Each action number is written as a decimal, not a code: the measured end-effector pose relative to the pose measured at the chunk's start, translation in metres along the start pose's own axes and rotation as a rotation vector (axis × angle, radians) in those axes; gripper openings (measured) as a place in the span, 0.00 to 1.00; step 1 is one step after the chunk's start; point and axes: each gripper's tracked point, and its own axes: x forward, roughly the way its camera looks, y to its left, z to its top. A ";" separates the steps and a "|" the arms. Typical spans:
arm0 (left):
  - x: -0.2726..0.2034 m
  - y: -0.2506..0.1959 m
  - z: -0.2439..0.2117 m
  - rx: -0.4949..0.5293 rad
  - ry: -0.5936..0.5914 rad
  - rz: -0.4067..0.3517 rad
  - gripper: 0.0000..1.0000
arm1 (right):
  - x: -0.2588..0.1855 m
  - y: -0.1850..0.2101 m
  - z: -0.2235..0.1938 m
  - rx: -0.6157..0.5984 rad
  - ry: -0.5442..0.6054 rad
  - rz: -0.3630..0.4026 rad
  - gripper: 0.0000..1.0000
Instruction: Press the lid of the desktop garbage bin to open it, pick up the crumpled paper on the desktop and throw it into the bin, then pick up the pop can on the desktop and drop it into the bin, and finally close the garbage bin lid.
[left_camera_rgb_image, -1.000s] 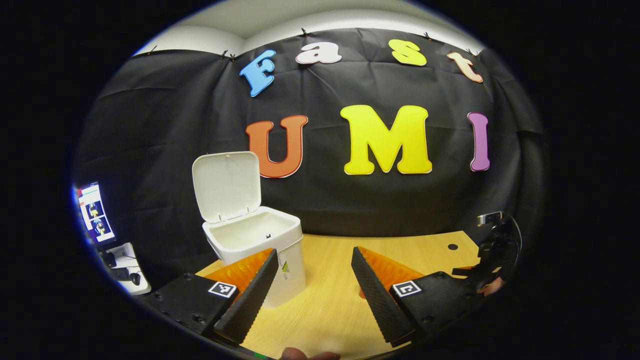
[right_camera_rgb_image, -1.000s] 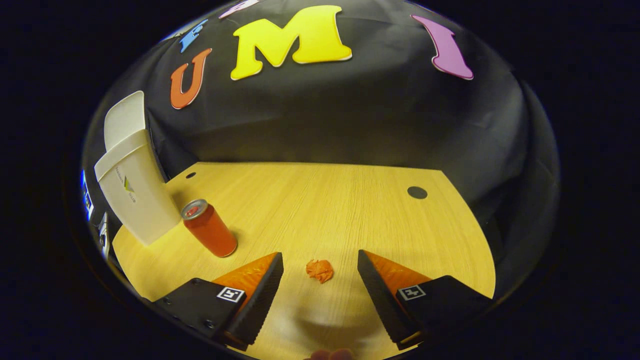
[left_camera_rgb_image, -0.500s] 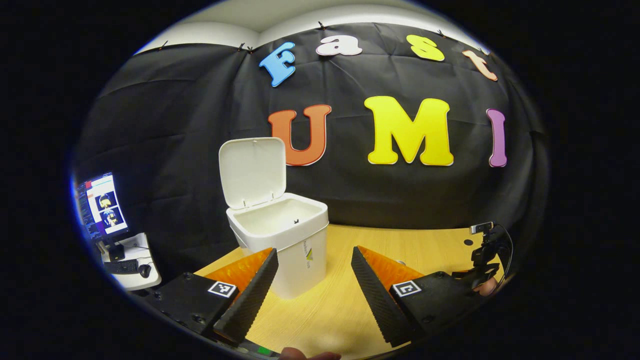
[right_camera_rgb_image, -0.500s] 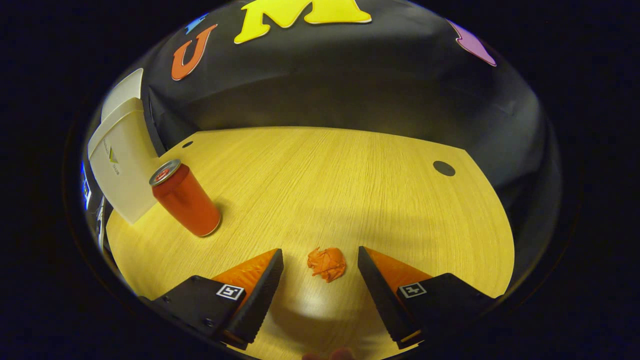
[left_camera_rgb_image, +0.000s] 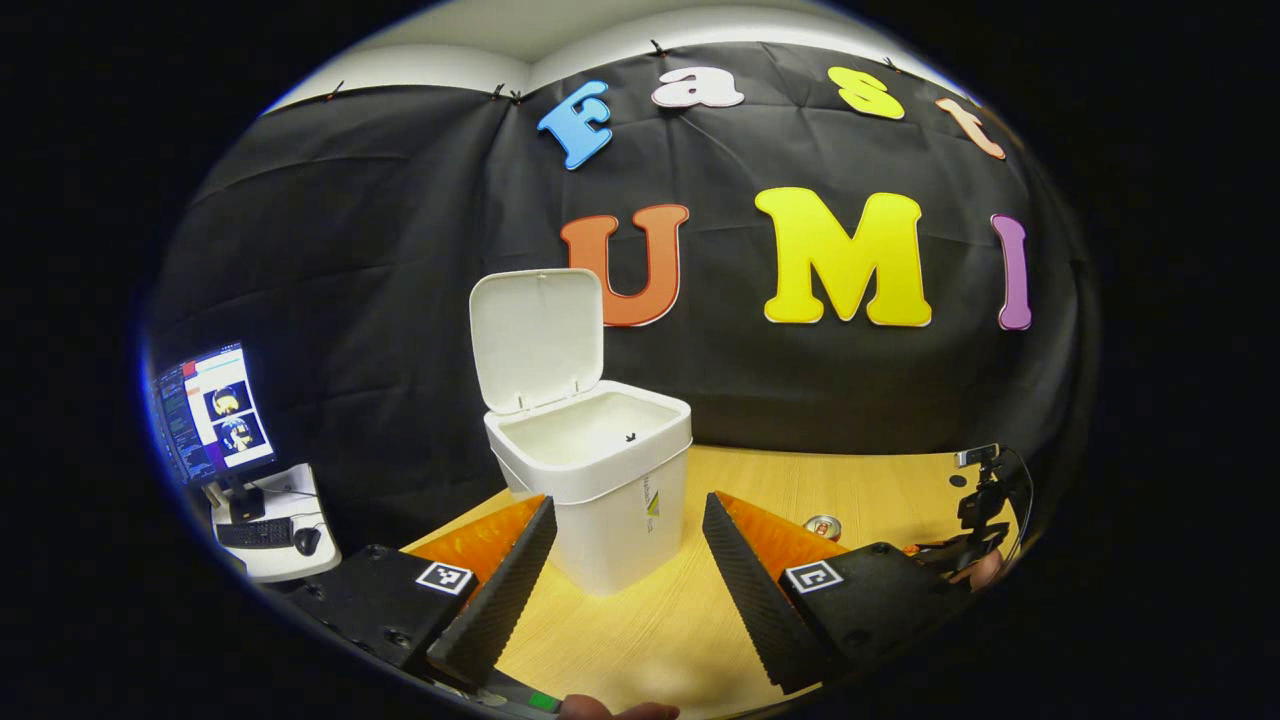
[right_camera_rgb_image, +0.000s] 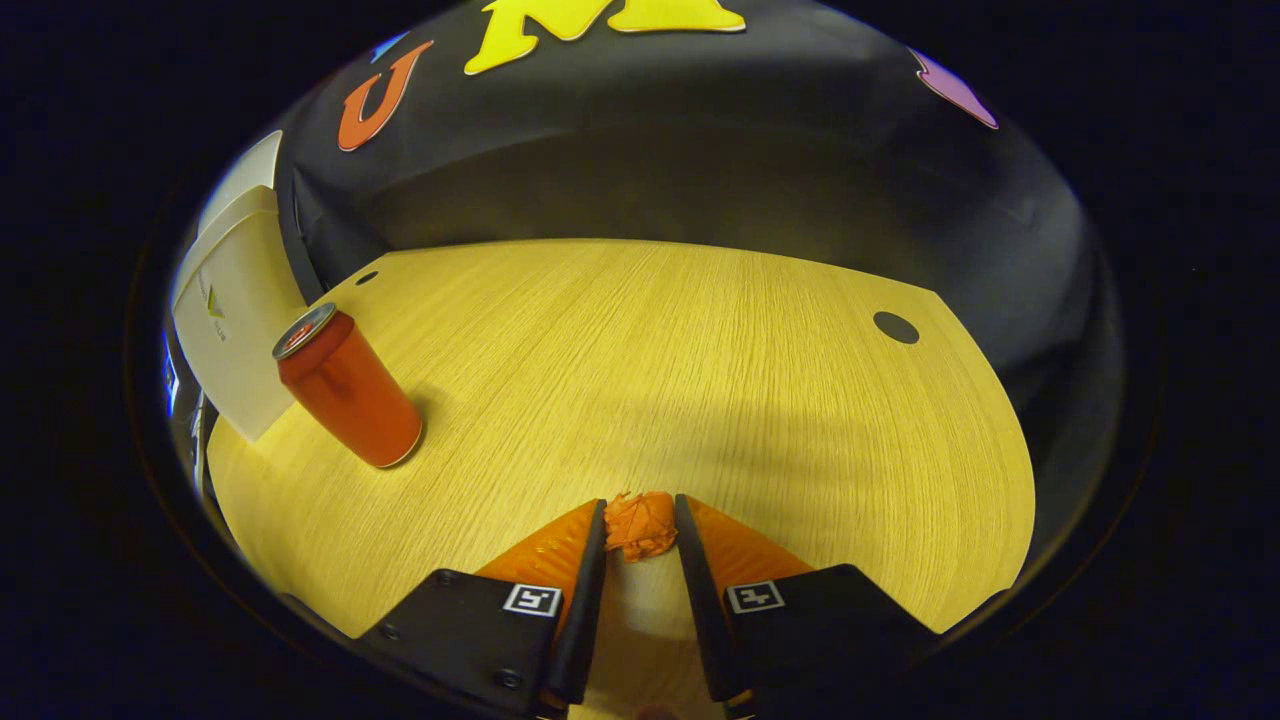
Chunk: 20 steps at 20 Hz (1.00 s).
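The white garbage bin (left_camera_rgb_image: 600, 490) stands on the wooden table with its lid (left_camera_rgb_image: 538, 338) raised upright. My left gripper (left_camera_rgb_image: 625, 540) hovers open in front of the bin, nothing between its fingers. In the right gripper view, the orange crumpled paper (right_camera_rgb_image: 640, 523) lies on the table, and my right gripper (right_camera_rgb_image: 640, 535) has both fingers pressed against its sides. A red pop can (right_camera_rgb_image: 347, 390) stands upright left of the paper, close to the bin (right_camera_rgb_image: 235, 310). The can's top (left_camera_rgb_image: 823, 524) peeks over my left gripper's right finger. The right gripper (left_camera_rgb_image: 975, 520) with a hand shows far right in the left gripper view.
A side desk with a lit monitor (left_camera_rgb_image: 210, 410), keyboard and mouse sits beyond the table's left edge. The tabletop (right_camera_rgb_image: 700, 340) has a dark cable hole (right_camera_rgb_image: 895, 327) at the far right and a smaller one (right_camera_rgb_image: 367, 278) near the bin. Black cloth walls the back.
My right gripper went from open around the paper to shut on it. The left gripper view drifted, so the bin now sits more to the right and centre.
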 end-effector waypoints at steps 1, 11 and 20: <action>0.000 0.001 0.000 0.001 -0.004 0.000 0.97 | 0.000 0.001 -0.002 -0.011 0.010 -0.006 0.46; 0.005 0.011 -0.010 -0.011 0.003 -0.030 0.98 | -0.052 0.041 0.032 0.017 -0.033 0.052 0.03; 0.020 0.037 -0.030 -0.103 0.029 -0.071 0.98 | -0.160 0.129 0.139 0.004 -0.232 0.177 0.03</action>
